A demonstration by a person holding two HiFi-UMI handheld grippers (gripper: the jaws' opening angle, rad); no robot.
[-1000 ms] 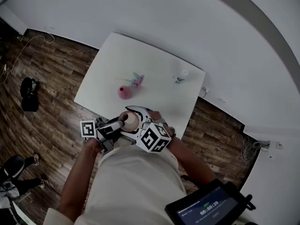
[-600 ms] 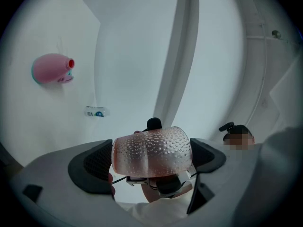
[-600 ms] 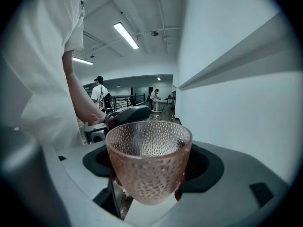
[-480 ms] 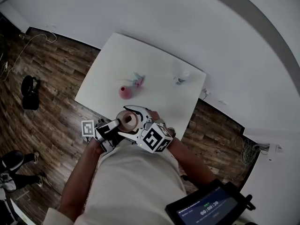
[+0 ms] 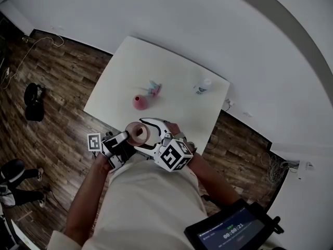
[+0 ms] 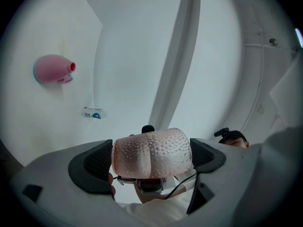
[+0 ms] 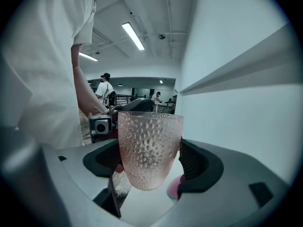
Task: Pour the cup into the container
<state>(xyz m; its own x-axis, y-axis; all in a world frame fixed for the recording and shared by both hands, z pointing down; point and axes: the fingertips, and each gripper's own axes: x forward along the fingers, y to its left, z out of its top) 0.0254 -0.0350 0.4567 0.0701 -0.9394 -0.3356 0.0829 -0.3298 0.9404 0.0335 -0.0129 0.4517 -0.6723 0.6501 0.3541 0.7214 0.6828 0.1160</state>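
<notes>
The left gripper (image 6: 151, 159) and right gripper (image 7: 149, 161) both clench one pink dimpled glass cup (image 5: 138, 133), held in the air over the near edge of the white table (image 5: 171, 66). Further in stands a pink rounded container (image 5: 139, 102). A small clear bottle (image 5: 202, 86) sits by the right edge.

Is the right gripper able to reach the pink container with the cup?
Probably yes: the right gripper has only bare table before the pink container. But the left gripper also clamps the cup.
</notes>
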